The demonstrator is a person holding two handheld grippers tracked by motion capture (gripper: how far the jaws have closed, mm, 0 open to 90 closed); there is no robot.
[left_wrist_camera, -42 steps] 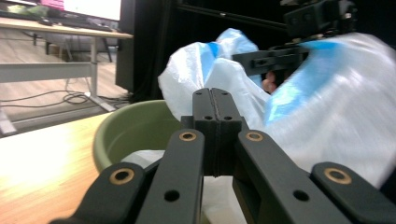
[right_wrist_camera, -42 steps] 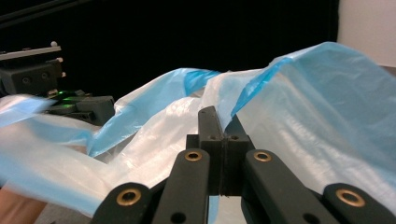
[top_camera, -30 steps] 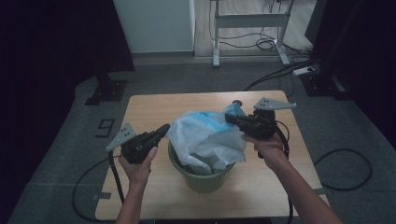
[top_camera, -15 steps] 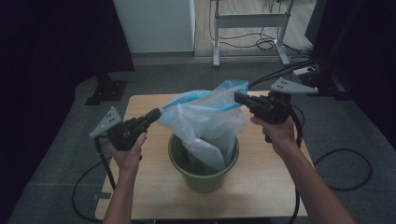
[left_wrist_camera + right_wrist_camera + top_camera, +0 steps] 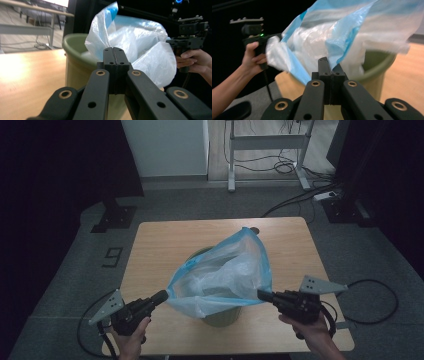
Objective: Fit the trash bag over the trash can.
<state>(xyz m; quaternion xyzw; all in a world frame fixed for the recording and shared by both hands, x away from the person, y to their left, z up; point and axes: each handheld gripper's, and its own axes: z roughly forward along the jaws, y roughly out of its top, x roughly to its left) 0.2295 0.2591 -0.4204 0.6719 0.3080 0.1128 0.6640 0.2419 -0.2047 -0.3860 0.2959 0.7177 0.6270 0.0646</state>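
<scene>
Bag [image 5: 220,280] between both grippers' closed fingers [image 5: 115,58]

A: Where's the high view?
B: Overhead, looking forward and down past both tongs.
A: The gripper views?
B: Low, close behind their jaws, facing inward; all share the plastic bag [image 5: 220,280] between them.

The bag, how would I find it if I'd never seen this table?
Look at the wooden table and find the green bin near its front edge. The bag is the see-through plastic one with blue edges, stretched wide above the bin between the left hand-held gripper and the right hand-held gripper.
</scene>
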